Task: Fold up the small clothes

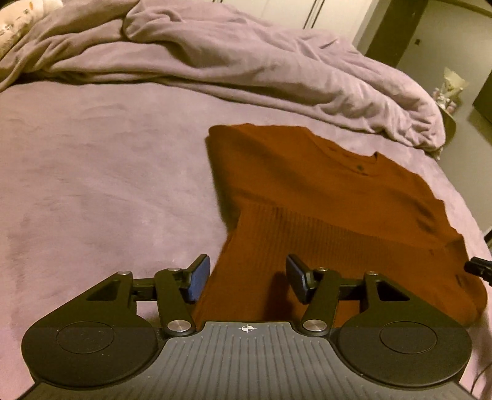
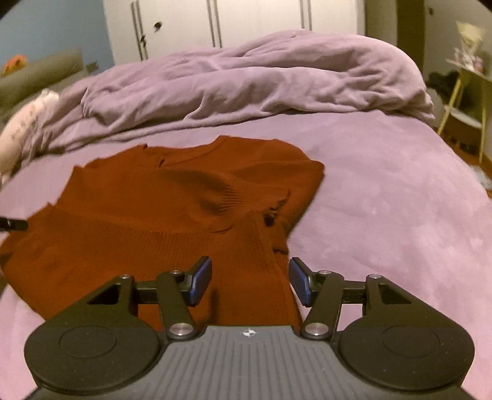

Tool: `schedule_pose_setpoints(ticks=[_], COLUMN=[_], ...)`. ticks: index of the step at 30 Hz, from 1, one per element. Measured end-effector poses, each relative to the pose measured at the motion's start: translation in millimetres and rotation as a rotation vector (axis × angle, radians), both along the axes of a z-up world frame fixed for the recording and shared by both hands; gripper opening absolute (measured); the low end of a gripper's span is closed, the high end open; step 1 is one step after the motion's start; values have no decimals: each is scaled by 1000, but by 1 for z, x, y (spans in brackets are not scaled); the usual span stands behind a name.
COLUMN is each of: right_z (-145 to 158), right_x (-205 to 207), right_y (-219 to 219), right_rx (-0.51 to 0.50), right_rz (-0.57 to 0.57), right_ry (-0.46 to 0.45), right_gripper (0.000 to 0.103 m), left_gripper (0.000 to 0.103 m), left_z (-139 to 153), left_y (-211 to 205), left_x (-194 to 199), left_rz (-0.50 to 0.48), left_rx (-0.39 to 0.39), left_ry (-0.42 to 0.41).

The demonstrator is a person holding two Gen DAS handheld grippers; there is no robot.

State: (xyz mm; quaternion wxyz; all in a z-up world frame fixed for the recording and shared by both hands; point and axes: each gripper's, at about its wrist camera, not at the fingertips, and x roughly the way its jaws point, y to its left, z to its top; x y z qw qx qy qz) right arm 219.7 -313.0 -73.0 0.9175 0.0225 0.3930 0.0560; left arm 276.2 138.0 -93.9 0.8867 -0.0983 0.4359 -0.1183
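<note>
Garment: a rust-brown ribbed knit sweater [image 1: 323, 200] lies flat on the bed's mauve plush cover [image 1: 107, 184], directly ahead of and under both tongs.
Fold so far: judging by how it lies, the lower ribbed part is doubled up over the body, and in the right wrist view a sleeve with a ribbed cuff [image 2: 246, 194] is laid across the chest; one fold at least looks made.
Left to do: the bundle is still broad and loose, so I judge a further fold and some smoothing remain; the neckline still shows at the far edge.
Left tongs [image 1: 247, 278]: released, blue pads apart with nothing pinched; the sweater's near left edge lies beneath the gap.
Right tongs [image 2: 250, 281]: released as well, pads parted over the sweater's near right corner, no cloth gripped.
Pose: both tools tilt downward towards the bed, side by side at the sweater's near edge, each just above the fabric; whether the tips touch it I cannot tell.
Other tool in view: a dark tip of the neighbouring gripper shows at the frame edge in each view.
Beyond the tongs: a rumpled lilac duvet [image 2: 261, 77] is heaped well past the sweater, with a white wardrobe [image 2: 230, 21] behind.
</note>
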Motion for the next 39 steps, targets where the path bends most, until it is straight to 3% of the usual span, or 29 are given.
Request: schedule_pose_setpoints(ticks=[3, 5, 6, 7, 10, 16, 22, 26, 29, 33, 37, 38, 39], right_z=[-4, -8, -10, -11, -11, -2, 32, 60, 66, 48, 9, 2, -2], right_x=[11, 17, 19, 19, 18, 6, -10, 4, 30, 70, 94, 94, 94], right_y=[5, 7, 9, 9, 10, 19, 31, 33, 32, 23, 15, 15, 14], right_rx=[-4, -22, -31, -37, -17, -44, -77, -112, -145, -133, -87, -96, -95], right_rz=[16, 24, 27, 26, 34, 62, 96, 54, -6, -94, -116, -113, -107], right_ry=[16, 29, 30, 29, 27, -19, -126, -200, -227, -191, -46, -36, -29], right_gripper=[44, 42, 37, 21, 10, 8, 8, 7, 7, 8, 8, 8, 9], left_gripper=[55, 49, 32, 18, 11, 9, 8, 8, 8, 8, 10, 11, 21], left_z=[0, -2, -3, -4, -5, 13, 54, 87, 96, 69, 27, 19, 13], left_y=[-6, -12, -15, -18, -18, -16, -15, -15, -14, -16, -24, -26, -27], left_x=[3, 6, 7, 8, 8, -12, -23, -8, 17, 57, 69, 68, 66], left_rz=[-23, -44, -54, -58, -54, -54, -65, -38, 22, 81, 43, 30, 26], left_rx=[-4, 23, 48, 68, 61, 30, -27, -10, -10, 35, 69, 75, 88], left_ry=[0, 8, 6, 4, 5, -77, -174, -263, -290, -207, -97, -83, -80])
